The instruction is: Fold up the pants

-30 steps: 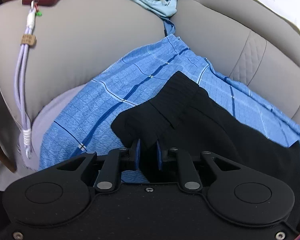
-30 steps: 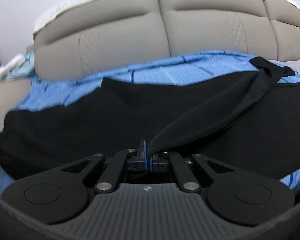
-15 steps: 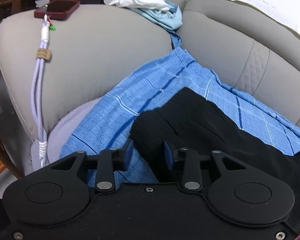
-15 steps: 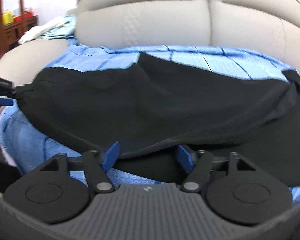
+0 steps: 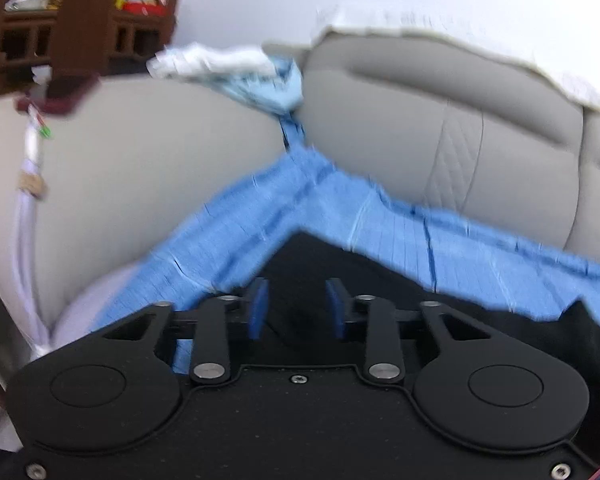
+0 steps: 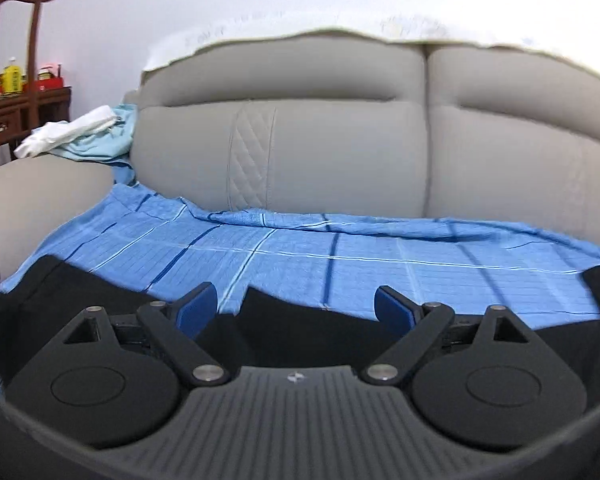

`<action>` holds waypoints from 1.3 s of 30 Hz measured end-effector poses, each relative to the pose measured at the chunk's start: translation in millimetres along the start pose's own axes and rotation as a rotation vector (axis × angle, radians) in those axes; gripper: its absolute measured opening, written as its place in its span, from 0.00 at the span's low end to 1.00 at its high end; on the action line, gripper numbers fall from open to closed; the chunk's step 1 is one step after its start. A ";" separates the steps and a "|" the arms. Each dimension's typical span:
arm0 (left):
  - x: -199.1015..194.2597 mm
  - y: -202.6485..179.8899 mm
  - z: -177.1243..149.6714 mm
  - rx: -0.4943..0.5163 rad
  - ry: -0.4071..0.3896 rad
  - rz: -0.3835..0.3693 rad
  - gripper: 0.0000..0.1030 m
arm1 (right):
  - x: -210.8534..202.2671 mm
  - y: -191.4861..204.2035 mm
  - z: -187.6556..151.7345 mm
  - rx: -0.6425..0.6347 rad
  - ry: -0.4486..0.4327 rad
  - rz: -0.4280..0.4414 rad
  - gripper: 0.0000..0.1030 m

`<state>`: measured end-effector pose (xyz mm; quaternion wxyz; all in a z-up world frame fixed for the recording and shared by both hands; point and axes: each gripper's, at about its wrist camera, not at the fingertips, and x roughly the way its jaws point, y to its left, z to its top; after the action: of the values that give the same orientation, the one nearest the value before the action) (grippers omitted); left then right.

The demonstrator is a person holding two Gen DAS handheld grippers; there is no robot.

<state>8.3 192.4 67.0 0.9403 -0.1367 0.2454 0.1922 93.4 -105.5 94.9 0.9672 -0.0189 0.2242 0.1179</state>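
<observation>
Two grippers face a grey sofa (image 6: 324, 152) draped with a blue checked sheet (image 6: 340, 256), and we take them from left to right. Far left in the left wrist view, a dark red phone (image 5: 60, 98) sits on top of the sofa's armrest (image 5: 148, 168) with a pale lilac cable (image 5: 28, 216) hanging down the armrest's side. Farther along the armrest top lies a bundle of white and light blue cloth (image 5: 236, 72). Our left gripper (image 5: 296, 308) has its blue pads a narrow gap apart and closing; the black pants (image 5: 324, 264) lie under and between them, but in this blurred picture we cannot tell whether the pads press on the fabric. The pants' corner points away from us onto the sheet.

In the right wrist view, wooden furniture (image 6: 16, 80) stands far left beside the sofa, and the same cloth bundle (image 6: 76, 132) rests on the armrest. Our right gripper (image 6: 296, 308) has its jaws spread wide and opening, gripping nothing; the pants (image 6: 292, 328) lie flat on the sheet below and just beyond the pads (image 6: 198, 308), running from near left to near right, with a dark strip of them at the far right edge.
</observation>
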 end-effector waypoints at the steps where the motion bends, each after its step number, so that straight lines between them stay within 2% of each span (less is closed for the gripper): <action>1: 8.8 -1.6 -4.9 0.002 0.027 0.009 0.21 | 13.4 0.8 1.0 0.014 0.019 0.008 0.91; 4: 26.5 -1.1 -20.3 0.010 0.069 0.059 0.13 | 57.3 7.5 0.4 0.044 0.081 0.033 0.89; 5: 26.2 -1.5 -23.9 0.027 0.052 0.075 0.07 | 68.7 8.4 -0.9 0.050 0.107 0.030 0.82; 6: 25.7 -2.2 -26.0 0.045 0.047 0.084 0.07 | 79.1 7.4 -4.3 0.063 0.142 0.028 0.69; 7: 25.7 -2.0 -27.0 0.052 0.047 0.081 0.07 | 88.9 5.0 -7.7 0.090 0.187 0.027 0.29; 8: 25.5 -1.1 -27.9 0.051 0.047 0.077 0.07 | 96.7 1.1 -12.1 0.131 0.234 0.030 0.09; 9: 25.9 0.5 -28.5 0.048 0.048 0.072 0.07 | 96.8 -3.6 -16.2 0.168 0.233 0.043 0.09; 11: 26.3 1.7 -29.5 0.052 0.050 0.072 0.08 | 87.8 -7.0 -18.9 0.160 0.200 0.032 0.08; 13: 25.2 3.8 -29.1 0.065 0.049 0.068 0.08 | 73.1 -11.0 -16.9 0.155 0.126 -0.016 0.08; 14: 25.7 3.8 -29.2 0.069 0.048 0.070 0.08 | 64.3 -14.2 -14.9 0.164 0.081 -0.037 0.03; 16: 26.5 4.4 -28.0 0.074 0.045 0.073 0.08 | 55.4 -16.3 -11.9 0.122 -0.003 -0.186 0.02; 17: 26.4 4.6 -28.2 0.074 0.044 0.073 0.08 | 58.5 -21.8 -12.4 0.106 -0.004 -0.248 0.02; 18: 25.9 4.7 -27.8 0.072 0.045 0.073 0.08 | 68.1 -33.6 -14.0 0.131 0.044 -0.271 0.02; 20: 24.1 5.7 -24.7 0.065 0.054 0.065 0.08 | 79.9 -53.5 -19.4 0.176 0.117 -0.272 0.04; 21: 21.5 7.4 -21.8 0.053 0.060 0.053 0.10 | 78.4 -59.4 -21.2 0.176 0.121 -0.261 0.04; 22: 17.9 10.1 -17.7 0.035 0.061 0.030 0.14 | 73.7 -62.3 -20.8 0.176 0.110 -0.241 0.10; 24: 5.1 16.4 -12.4 -0.012 0.029 -0.008 0.36 | 60.4 -64.1 -18.9 0.163 0.083 -0.181 0.24; 25: -1.9 18.8 -10.4 -0.030 0.001 -0.004 0.40 | 56.8 -61.3 -15.5 0.149 0.072 -0.147 0.44; 26: -8.7 20.7 -8.7 -0.037 -0.028 0.010 0.43 | 52.1 -55.8 -11.3 0.127 0.059 -0.095 0.57; 28: -13.9 23.4 -5.5 -0.042 -0.040 0.027 0.46 | 47.6 -38.9 -0.3 0.076 0.045 -0.016 0.67; 29: -13.4 27.0 -4.9 -0.060 -0.022 0.028 0.47 | 47.5 -26.7 5.0 0.037 0.044 0.040 0.73; 32: -9.3 40.5 -7.6 -0.142 0.023 0.025 0.49 | 55.0 18.2 15.8 -0.063 0.064 0.226 0.86; 36: -4.6 58.3 -17.3 -0.241 0.077 0.054 0.53 | 76.4 82.6 18.3 -0.196 0.101 0.393 0.89; 39: -2.6 75.5 -27.6 -0.363 0.131 0.010 0.55 | 101.8 132.3 14.8 -0.265 0.157 0.485 0.92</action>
<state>-37.4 249.1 32.8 0.8812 -0.3153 0.2678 0.2287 157.3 46.7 65.8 0.8794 -0.1001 0.2791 0.3724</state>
